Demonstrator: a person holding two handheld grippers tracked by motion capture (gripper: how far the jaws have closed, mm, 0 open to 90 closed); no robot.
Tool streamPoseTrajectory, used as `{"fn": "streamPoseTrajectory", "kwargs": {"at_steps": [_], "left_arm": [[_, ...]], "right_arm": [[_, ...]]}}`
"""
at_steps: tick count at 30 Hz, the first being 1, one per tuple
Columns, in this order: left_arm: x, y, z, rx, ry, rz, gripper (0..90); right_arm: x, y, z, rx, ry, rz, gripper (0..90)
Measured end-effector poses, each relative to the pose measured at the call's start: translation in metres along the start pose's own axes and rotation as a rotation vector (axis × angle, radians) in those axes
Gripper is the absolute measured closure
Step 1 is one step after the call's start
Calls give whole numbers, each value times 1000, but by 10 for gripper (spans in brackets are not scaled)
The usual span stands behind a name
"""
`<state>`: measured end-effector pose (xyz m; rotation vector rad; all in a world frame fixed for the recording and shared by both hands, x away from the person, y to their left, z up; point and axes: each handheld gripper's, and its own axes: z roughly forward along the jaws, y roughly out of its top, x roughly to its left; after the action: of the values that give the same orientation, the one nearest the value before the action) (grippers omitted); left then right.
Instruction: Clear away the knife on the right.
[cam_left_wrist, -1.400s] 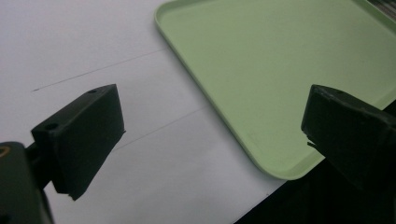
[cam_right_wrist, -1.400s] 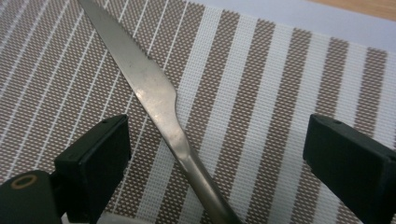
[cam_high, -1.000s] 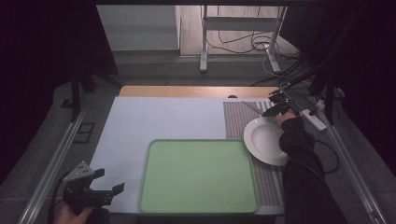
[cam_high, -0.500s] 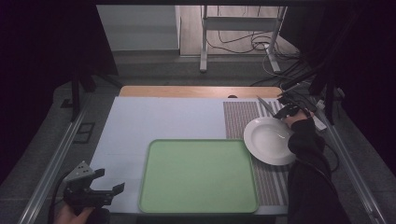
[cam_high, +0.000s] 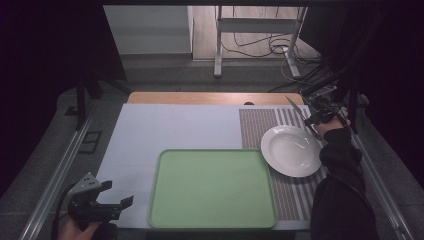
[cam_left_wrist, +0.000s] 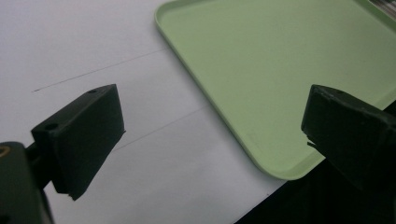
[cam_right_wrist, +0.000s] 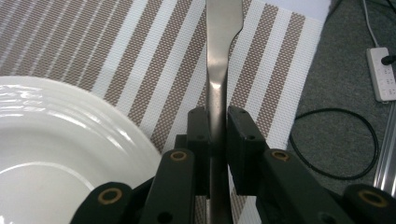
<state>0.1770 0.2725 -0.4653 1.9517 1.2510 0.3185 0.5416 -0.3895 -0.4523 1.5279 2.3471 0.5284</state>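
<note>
Flat steel cutlery handle (cam_right_wrist: 219, 56) clamped in right tongs (cam_right_wrist: 217, 140), having just closed on it.
Held above brown-and-white striped placemat (cam_right_wrist: 154, 70), just beside round white ceramic plate (cam_high: 291, 150); left tongs (cam_high: 116, 196) wide, near green plastic tray (cam_high: 212, 187) on worktop (cam_high: 175, 125).

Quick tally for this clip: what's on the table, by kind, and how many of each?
Tray, green: 1
Plate, white: 1
Striped placemat: 1
Metal utensil, clamped in the right gripper: 1
Total: 4
</note>
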Motion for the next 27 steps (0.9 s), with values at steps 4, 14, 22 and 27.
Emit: {"fn": "streamPoseTrajectory", "kwargs": {"at_steps": [4,14,22,27], "left_arm": [[0,0,0,-1,1,1,55],[-1,0,0,0,1,5,55],[-1,0,0,0,2,6,55],[-1,0,0,1,3,7,55]], "right_arm": [[4,-4,-11,3,17,-9,807],[30,-14,-28,0,75,-43,806],[61,-23,-31,5,103,-98,806],[83,-33,-34,11,122,-147,806]]}}
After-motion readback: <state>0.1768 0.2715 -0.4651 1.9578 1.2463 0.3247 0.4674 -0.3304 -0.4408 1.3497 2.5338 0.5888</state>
